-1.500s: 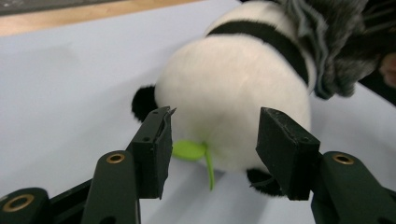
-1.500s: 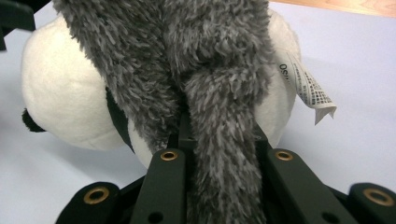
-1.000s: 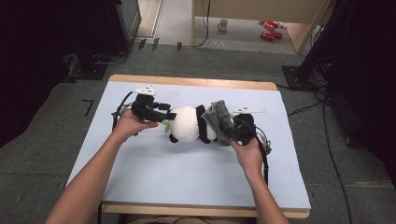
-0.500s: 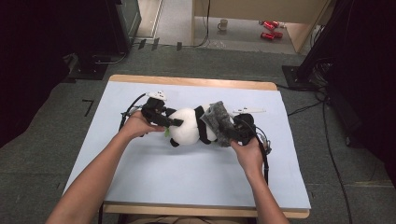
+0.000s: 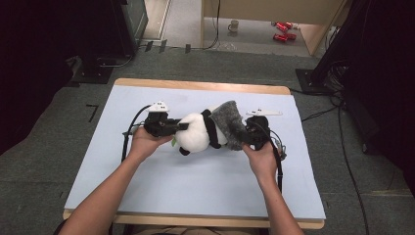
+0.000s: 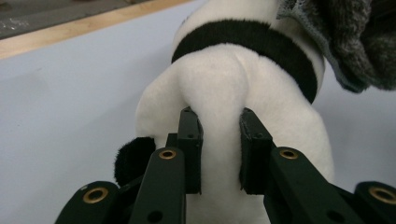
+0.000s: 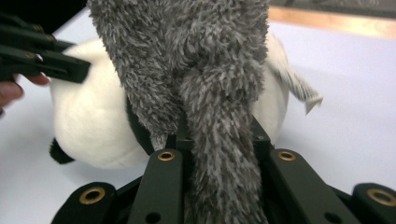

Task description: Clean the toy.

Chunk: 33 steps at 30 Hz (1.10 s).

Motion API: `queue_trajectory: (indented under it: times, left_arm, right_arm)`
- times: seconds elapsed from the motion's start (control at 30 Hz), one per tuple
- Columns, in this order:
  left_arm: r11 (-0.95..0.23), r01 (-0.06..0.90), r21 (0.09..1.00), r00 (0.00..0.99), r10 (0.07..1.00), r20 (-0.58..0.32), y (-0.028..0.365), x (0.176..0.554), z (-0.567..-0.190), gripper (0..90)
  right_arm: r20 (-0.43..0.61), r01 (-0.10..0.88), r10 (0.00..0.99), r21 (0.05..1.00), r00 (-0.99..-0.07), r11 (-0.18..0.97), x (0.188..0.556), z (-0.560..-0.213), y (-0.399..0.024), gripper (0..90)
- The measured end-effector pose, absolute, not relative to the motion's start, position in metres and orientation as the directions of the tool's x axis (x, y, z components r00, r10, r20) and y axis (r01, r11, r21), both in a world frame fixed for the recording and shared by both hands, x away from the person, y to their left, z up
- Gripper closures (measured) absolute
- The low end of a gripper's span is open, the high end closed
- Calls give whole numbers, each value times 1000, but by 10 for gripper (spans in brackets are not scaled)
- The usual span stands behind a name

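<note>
While pinched, the panda plush (image 5: pixel 198 132) apparently wears grey.

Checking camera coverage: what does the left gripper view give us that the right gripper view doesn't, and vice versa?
Left gripper view: the left gripper has just closed its jaws on a pinched fold of the panda plush; the plush's white body, black band and a black paw are plain there.

Right gripper view: the right gripper shut on the grey fuzzy hat, which hangs over the plush; a white fabric tag sticks out, and the other gripper sits at the plush's far side.

Both: plush, hat, the pale blue table cover and the wooden table edge.
</note>
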<state>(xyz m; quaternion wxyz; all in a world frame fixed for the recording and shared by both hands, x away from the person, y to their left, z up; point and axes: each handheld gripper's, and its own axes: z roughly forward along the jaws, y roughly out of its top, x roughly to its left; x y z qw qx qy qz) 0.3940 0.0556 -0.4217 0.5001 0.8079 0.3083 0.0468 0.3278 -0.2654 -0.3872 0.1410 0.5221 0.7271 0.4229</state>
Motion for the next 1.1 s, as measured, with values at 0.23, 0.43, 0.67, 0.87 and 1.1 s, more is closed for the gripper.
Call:
queue_trajectory:
  times: [0.23, 0.43, 0.67, 0.87, 1.1]
  left_arm:
    - [-233, 448, 863, 751, 623, -221, 44, 364, -414, 752]
    - [-274, 526, 805, 736, 620, -271, 42, 356, -430, 734]
    - [-321, 484, 814, 783, 575, -238, 47, 352, -431, 661]
    - [-319, 476, 819, 798, 549, -250, 53, 358, -433, 541]
    - [-331, 465, 821, 821, 510, -259, 61, 364, -428, 428]
  right_arm:
    - [246, 603, 849, 791, -468, 103, 315, -366, -250, 750]
    - [258, 627, 821, 765, -509, 148, 307, -373, -227, 757]
    - [259, 641, 801, 743, -539, 191, 304, -389, -204, 762]
    - [252, 668, 814, 715, -523, 207, 312, -411, -201, 769]
    - [234, 677, 830, 704, -507, 215, 314, -416, -206, 773]
